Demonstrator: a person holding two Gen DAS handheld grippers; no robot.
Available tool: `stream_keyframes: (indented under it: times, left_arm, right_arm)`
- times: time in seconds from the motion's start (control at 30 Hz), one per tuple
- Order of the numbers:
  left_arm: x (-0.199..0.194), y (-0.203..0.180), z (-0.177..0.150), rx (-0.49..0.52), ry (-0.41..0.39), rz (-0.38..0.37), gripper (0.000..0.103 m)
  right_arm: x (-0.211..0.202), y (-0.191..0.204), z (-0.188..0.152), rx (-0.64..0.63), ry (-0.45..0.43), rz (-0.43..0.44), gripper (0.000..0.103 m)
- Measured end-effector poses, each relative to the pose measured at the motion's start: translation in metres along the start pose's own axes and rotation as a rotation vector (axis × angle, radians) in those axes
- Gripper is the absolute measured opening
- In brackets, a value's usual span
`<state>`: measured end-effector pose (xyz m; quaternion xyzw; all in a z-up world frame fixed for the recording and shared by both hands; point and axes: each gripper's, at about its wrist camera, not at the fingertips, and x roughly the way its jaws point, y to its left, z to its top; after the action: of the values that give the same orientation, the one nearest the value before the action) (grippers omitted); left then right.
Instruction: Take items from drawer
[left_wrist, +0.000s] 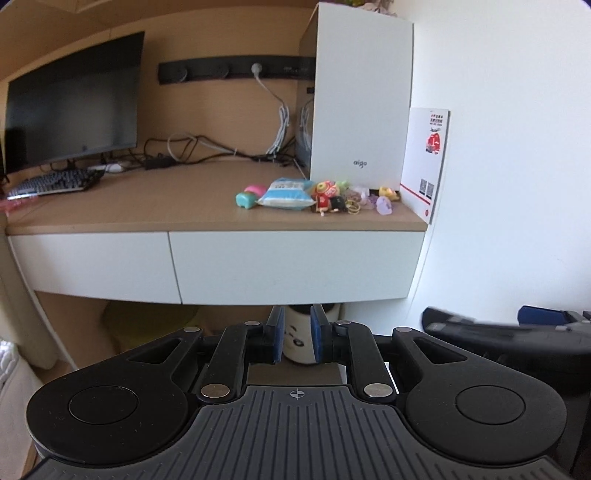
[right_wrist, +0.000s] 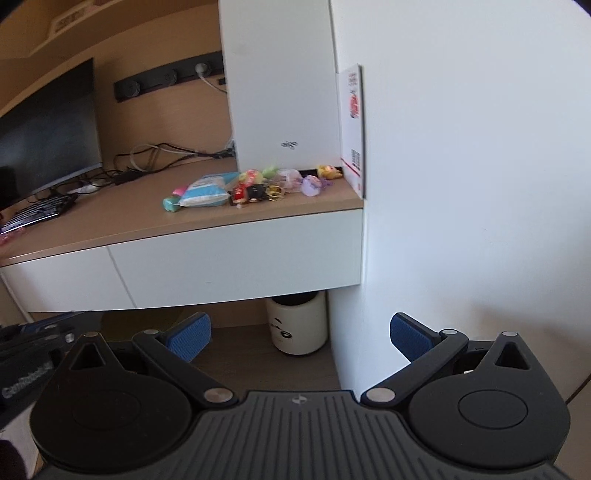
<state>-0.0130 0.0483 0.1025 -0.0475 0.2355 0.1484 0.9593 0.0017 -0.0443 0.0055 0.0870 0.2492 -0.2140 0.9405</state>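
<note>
Two white drawer fronts sit flush under the wooden desk top, the right drawer (left_wrist: 295, 266) (right_wrist: 240, 258) and the left drawer (left_wrist: 92, 262); their insides are hidden. On the desk's right end lies a pile of small items (left_wrist: 332, 197) (right_wrist: 266, 188): a blue-white tissue pack (left_wrist: 286, 192) (right_wrist: 205, 192), a teal toy (left_wrist: 245, 200) and colourful trinkets. My left gripper (left_wrist: 298, 338) hangs below the right drawer, pads nearly together with a thin slit, holding nothing. My right gripper (right_wrist: 301, 338) is wide open and empty, below the desk's right corner.
A white computer case (left_wrist: 360, 103) and a white-red card (left_wrist: 424, 158) stand behind the pile. A monitor (left_wrist: 74, 99), keyboard (left_wrist: 55, 182) and cables occupy the desk's left. A white canister (right_wrist: 297, 325) stands on the floor under the desk. A white wall (right_wrist: 461, 184) bounds the right.
</note>
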Motion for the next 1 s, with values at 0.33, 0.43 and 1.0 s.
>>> stream_keyframes:
  times: [0.33, 0.43, 1.0]
  left_arm:
    - [-0.018, -0.004, -0.009, 0.025, -0.020, 0.019, 0.015]
    - [-0.017, -0.003, -0.009, 0.005, -0.017, 0.016, 0.015]
    - [-0.006, -0.002, -0.012, -0.026, 0.020, 0.015, 0.015]
  right_arm:
    - [-0.009, 0.007, -0.006, -0.046, -0.026, 0.000, 0.103]
    - [-0.008, 0.009, -0.007, -0.054, -0.022, 0.004, 0.103]
    - [-0.003, 0.003, -0.004, -0.054, -0.015, -0.016, 0.103]
